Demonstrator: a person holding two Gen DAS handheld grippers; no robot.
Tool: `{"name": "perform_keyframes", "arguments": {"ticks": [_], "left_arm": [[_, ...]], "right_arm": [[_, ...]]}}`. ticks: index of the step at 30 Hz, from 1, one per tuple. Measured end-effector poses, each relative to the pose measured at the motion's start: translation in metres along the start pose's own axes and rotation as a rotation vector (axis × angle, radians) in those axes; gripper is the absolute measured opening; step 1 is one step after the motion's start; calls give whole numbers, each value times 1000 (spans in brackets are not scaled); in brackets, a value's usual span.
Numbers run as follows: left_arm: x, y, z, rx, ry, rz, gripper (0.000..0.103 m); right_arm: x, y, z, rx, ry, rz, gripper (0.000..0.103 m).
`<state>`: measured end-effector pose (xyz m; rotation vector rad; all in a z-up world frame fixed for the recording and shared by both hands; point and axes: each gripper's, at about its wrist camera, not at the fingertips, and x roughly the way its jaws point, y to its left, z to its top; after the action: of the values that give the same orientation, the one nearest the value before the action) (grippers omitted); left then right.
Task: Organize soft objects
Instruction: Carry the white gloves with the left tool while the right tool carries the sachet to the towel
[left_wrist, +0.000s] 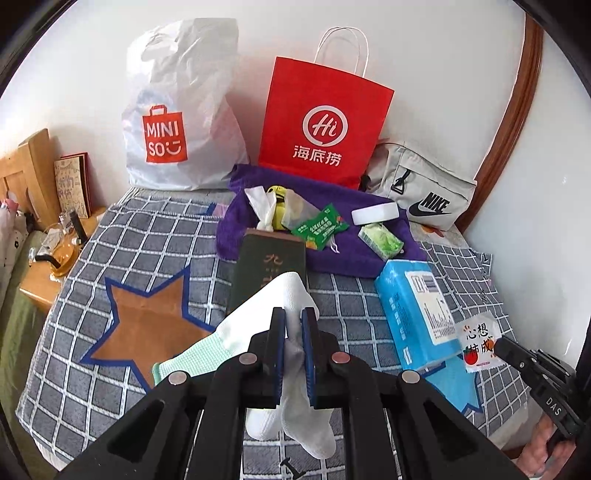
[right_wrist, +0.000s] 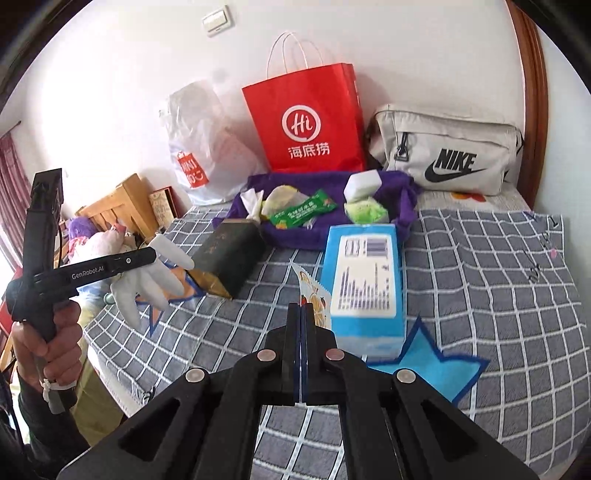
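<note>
Where purple towel (left_wrist: 332, 254) cradles packets (left_wrist: 319, 227), sponge (left_wrist: 375, 214)

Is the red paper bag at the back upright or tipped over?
Upright. The red paper bag stands against the wall behind the purple towel, its white handles pointing up.

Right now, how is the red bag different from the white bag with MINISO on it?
The red bag is stiff paper with sharp, flat sides; the white bag is soft, crinkly plastic that bulges. The red bag has thin looped string handles; the white bag has a handle hole cut in its top. The red bag stands behind the purple cloth; the white bag sits beside it. Both stand against the wall on the bed.
</note>
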<state>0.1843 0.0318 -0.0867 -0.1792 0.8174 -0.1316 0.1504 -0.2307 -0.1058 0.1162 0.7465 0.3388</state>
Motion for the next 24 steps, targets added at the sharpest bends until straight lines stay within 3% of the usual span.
{"name": "perform_keyframes", "arguments": {"ticks": [24], "left_arm": [[43,-3,94,2,-56,-1,9]], "right_arm": [[58,-15,107,6,-64,-17,0]]}}
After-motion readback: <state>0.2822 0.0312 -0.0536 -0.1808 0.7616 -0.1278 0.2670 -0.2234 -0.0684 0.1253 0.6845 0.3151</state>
